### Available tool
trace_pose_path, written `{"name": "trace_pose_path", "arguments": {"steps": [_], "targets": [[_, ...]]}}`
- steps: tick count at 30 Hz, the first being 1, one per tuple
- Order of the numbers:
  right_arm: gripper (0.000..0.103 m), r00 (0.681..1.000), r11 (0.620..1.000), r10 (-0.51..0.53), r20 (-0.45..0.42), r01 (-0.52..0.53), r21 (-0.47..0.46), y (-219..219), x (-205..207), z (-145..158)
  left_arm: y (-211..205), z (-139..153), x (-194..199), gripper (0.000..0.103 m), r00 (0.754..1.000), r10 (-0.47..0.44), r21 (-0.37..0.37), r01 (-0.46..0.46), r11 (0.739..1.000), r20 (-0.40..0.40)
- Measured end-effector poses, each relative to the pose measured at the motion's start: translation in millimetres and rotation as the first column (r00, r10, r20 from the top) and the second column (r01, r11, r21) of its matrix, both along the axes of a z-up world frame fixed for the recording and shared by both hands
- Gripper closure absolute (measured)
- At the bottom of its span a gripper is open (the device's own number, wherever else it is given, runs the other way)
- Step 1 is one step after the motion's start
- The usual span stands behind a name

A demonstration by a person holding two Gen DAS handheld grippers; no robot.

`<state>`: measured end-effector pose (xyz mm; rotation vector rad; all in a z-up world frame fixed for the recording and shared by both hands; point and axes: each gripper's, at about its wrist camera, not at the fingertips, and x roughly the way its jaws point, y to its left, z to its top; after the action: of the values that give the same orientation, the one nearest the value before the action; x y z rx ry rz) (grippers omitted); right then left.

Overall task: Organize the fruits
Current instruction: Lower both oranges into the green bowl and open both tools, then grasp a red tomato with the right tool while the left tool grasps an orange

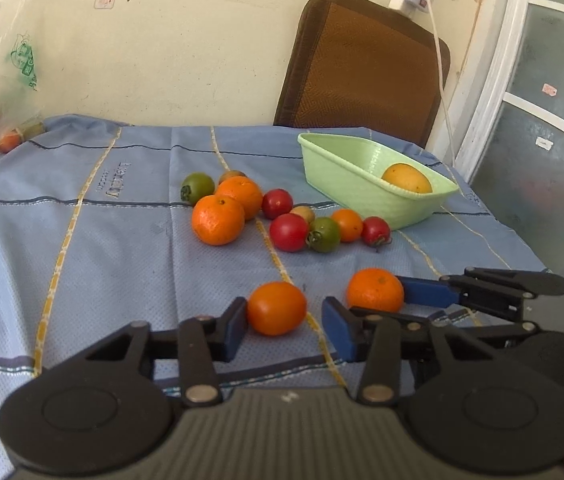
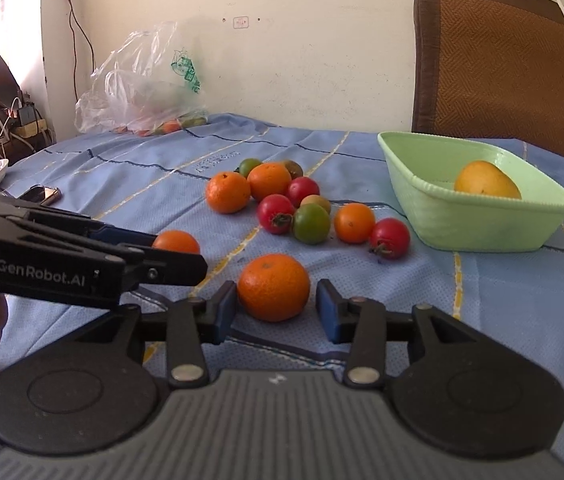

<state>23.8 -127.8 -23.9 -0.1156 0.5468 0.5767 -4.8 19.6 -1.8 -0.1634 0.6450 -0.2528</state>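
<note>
Two oranges are framed by spread fingers, one per gripper, and neither is clamped yet. Between the parted pads of the left gripper point(image 1: 284, 326) a smooth orange point(image 1: 276, 308) is seen on the blue cloth point(image 1: 122, 248), the left pad at or just beside its skin and the right pad clear of it. A dimpled orange point(image 2: 273, 287) is bracketed by the right gripper point(image 2: 276, 310), with a gap visible on both sides. The step in hand is judged to be the grasp, before any carry. Next, closure on each fruit is called for, gently, since round fruit can roll away from a one-sided push. Further out, a loose cluster of oranges and red and green tomatoes point(image 2: 298, 200) is left unsorted. Beyond it, only one yellow fruit point(image 2: 486, 180) is held in the green basket point(image 2: 482, 228).
</note>
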Motion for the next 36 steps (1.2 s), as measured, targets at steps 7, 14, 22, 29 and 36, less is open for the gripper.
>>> {"name": "trace_pose_path", "arguments": {"steps": [7, 14, 22, 29, 36], "targets": [[0.064, 0.991, 0.996, -0.062, 0.121, 0.054, 0.074, -20, 3, 15, -11, 28, 19, 0.071, 0.997, -0.063, -0.061, 0.066, 0.996, 0.037], [0.064, 0.959, 0.968, -0.228, 0.171, 0.205, 0.143, -57, 52, 36, -54, 65, 106, 0.07, 0.989, -0.134, -0.13, 0.141, 0.981, 0.065], [0.063, 0.957, 0.975, -0.216, 0.192, 0.204, 0.083, -53, 75, 25, -81, 45, 176, 0.071, 0.99, -0.134, -0.168, 0.124, 0.978, -0.046], [0.054, 0.946, 0.974, -0.225, 0.235, 0.212, 0.082, -52, 71, 24, -77, 42, 177, 0.058, 0.991, -0.125, -0.178, 0.116, 0.977, -0.039], [0.064, 0.927, 0.921, -0.306, 0.217, 0.23, 0.315, -93, 57, 37, -10, 71, 126, 0.058, 0.996, -0.035, -0.219, 0.051, 0.974, 0.077]]}}
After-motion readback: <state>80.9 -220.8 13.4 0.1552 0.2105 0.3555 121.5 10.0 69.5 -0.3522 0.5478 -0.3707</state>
